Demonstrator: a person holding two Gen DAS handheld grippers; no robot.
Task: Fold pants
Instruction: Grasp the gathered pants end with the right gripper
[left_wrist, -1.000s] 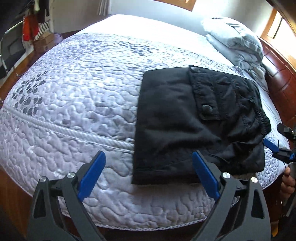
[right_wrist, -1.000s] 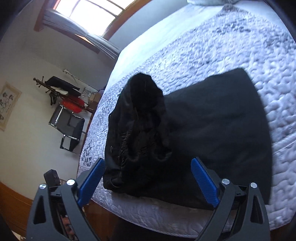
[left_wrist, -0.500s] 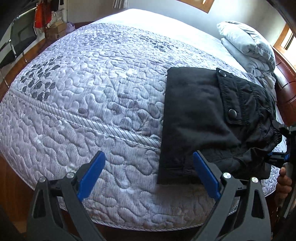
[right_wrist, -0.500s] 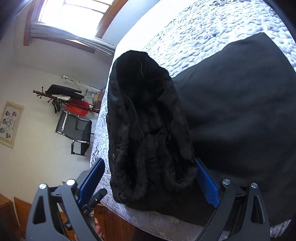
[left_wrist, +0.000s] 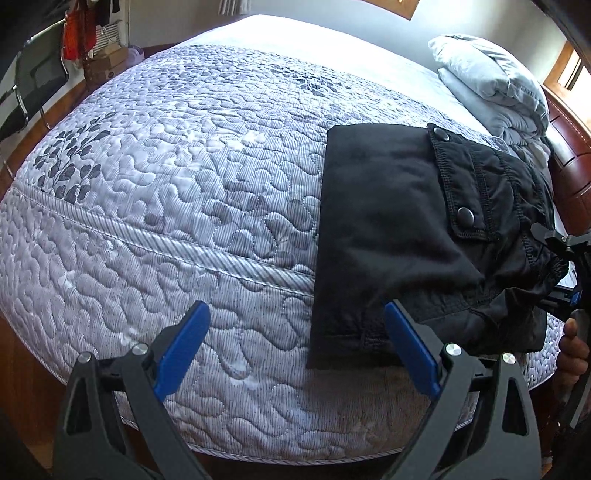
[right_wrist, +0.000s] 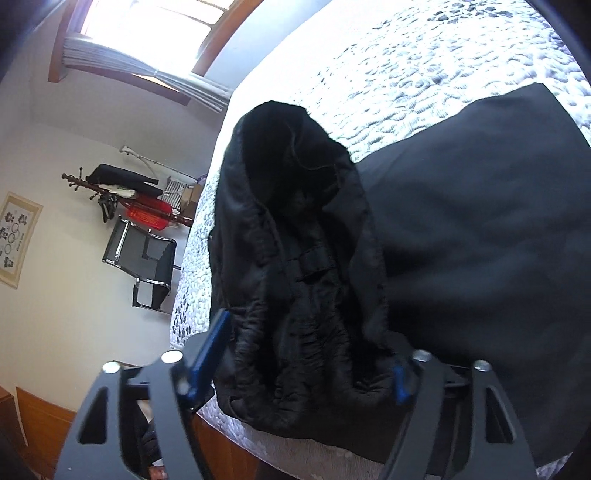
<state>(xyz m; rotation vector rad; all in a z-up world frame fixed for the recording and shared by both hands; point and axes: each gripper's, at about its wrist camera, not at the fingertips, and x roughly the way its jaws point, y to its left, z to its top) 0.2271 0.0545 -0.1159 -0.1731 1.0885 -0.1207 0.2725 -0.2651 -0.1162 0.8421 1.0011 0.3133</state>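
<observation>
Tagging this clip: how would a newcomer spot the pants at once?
Start at the big bed with its grey quilted cover. Near its front right corner lie the black pants, folded into a flat block. Snap buttons and a gathered waistband set them apart from the pale grey bedding stacked behind.

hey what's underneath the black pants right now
The black pants lie folded on the quilted bedspread, near the bed's edge. The quilt shows all around them; anything directly beneath the fabric is covered.

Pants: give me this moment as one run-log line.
pants: folded, near bed edge | left gripper: open, empty | right gripper: jaws around waistband end, closure unclear
</observation>
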